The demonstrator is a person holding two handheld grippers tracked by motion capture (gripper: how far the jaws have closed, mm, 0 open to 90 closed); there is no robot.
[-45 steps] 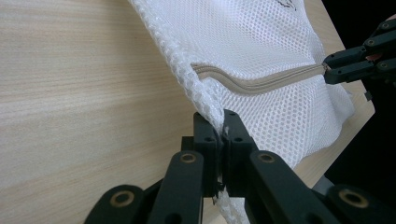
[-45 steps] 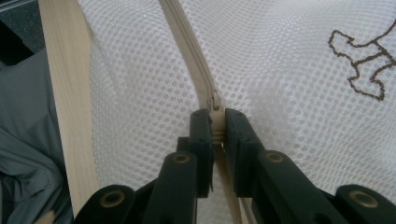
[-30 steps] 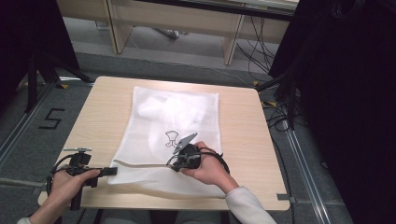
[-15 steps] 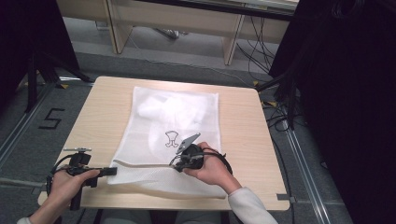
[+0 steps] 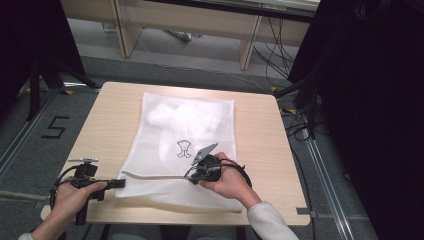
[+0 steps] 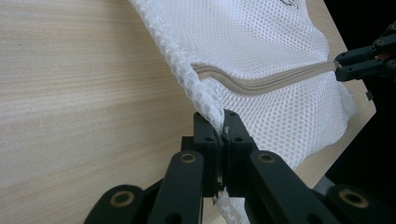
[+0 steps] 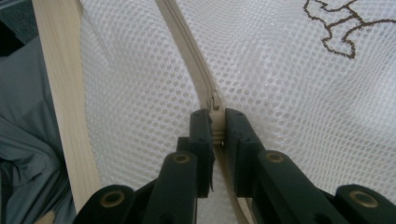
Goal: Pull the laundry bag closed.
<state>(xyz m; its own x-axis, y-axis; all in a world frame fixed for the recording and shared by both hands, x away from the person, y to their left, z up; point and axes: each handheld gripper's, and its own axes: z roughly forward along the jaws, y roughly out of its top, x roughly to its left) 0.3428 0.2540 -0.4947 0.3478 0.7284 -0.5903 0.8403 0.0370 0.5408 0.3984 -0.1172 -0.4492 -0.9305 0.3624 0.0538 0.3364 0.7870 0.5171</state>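
At the desk's [image 5: 110, 120] near left corner the left claw [image 5: 119, 183] is clenched on the left edge of the mesh bag [image 5: 187, 125]; in the left gripper view its jaws pinch the bag's seam [image 6: 212, 116] just below the end of the zipper [image 6: 261, 81]. To the left of the bag lies a wide strip of bare wood, running from the near edge up to the far one.

There is one bag, white, of open honeycomb mesh, lying flat across the middle of the desk with its long side running away from the person (something pale and bunched shows through its far half). A small brown outline drawing [image 5: 184, 148] is printed near its centre. One beige zipper [image 5: 155, 176] runs across the near part of the bag, from the left claw's side toward the right claw.

The right claw [image 5: 192, 175] sits on the bag near its middle, closed on the zipper pull [image 7: 215, 103]; the right gripper view shows the jaws tight on either side of the slider. A narrower band of bare desk lies right of the bag, and the bag's near edge comes close to the desk's near rim.

Two claws, two hands, one bag.
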